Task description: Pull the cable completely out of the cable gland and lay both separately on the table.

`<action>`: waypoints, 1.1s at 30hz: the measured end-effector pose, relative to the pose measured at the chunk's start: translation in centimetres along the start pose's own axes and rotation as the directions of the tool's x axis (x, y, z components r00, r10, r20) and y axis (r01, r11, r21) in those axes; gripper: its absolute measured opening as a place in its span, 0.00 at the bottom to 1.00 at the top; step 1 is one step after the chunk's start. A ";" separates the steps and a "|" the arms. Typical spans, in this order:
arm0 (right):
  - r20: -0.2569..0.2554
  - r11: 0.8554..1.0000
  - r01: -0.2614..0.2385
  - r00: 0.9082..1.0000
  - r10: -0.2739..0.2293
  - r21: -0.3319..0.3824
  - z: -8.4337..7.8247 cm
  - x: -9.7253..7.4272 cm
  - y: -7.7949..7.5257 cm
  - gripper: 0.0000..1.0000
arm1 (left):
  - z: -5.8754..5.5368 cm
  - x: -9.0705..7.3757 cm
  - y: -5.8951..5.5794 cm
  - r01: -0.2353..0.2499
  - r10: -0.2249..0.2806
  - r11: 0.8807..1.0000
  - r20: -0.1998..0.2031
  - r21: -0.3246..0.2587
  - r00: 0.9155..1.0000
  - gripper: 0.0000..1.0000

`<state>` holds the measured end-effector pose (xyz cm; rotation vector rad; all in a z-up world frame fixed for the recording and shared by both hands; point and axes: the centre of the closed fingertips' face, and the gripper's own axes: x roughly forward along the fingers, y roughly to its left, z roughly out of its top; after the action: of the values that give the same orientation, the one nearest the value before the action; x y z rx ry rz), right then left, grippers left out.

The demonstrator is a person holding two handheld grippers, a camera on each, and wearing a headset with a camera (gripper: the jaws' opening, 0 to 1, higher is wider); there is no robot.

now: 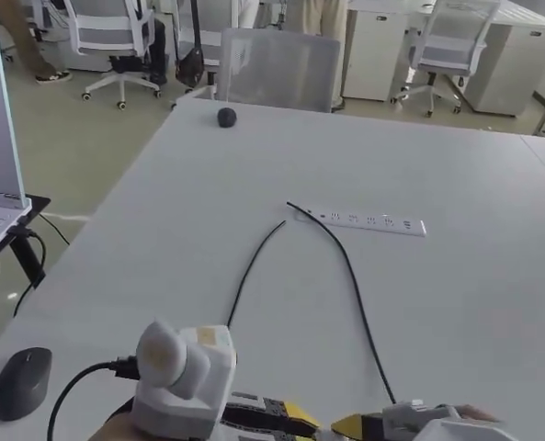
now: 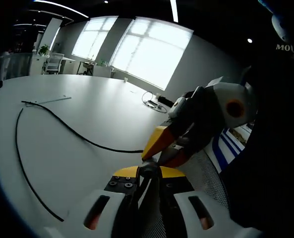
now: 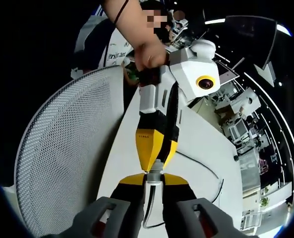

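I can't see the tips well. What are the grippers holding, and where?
The right gripper pinches a grey piece, likely the cable gland, across its body. The left gripper is shut against it, on the gland's end or the cable; unclear.

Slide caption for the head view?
Black cable arcs across a white table, power strip beside its far end.

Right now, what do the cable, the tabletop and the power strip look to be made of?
Cable: thin, matte black, lying in soft curves, so likely a rubber or PVC jacket. Tabletop: smooth white with faint sheen, probably laminate. Power strip: white, hard-edged, likely moulded plastic.
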<state>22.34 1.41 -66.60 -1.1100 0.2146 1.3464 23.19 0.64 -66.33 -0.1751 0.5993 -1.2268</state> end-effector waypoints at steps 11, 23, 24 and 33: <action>0.122 0.955 -0.155 0.984 0.128 0.253 0.1 -0.9 -1.3 0.30 | -0.2 0.1 -0.1 -0.005 0.008 0.991 -0.025 0.131 1.000 0.15; 0.264 0.613 -0.574 0.810 0.524 0.544 -0.5 -0.6 0.1 0.24 | -1.0 0.2 -0.8 0.028 -0.007 0.956 -0.071 0.291 0.997 0.15; 0.262 0.607 -0.589 0.798 0.543 0.533 -0.6 -0.4 0.3 0.23 | -0.9 0.2 -0.9 0.030 -0.009 0.955 -0.071 0.295 0.997 0.15; 0.285 0.545 -0.655 0.737 0.613 0.523 0.0 0.0 1.2 0.19 | -1.0 0.5 -1.3 0.055 -0.026 0.946 -0.094 0.319 0.995 0.15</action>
<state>21.35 1.26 -67.21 -0.4209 1.0153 1.7770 21.68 -0.06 -66.70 0.1432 0.4656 -1.3597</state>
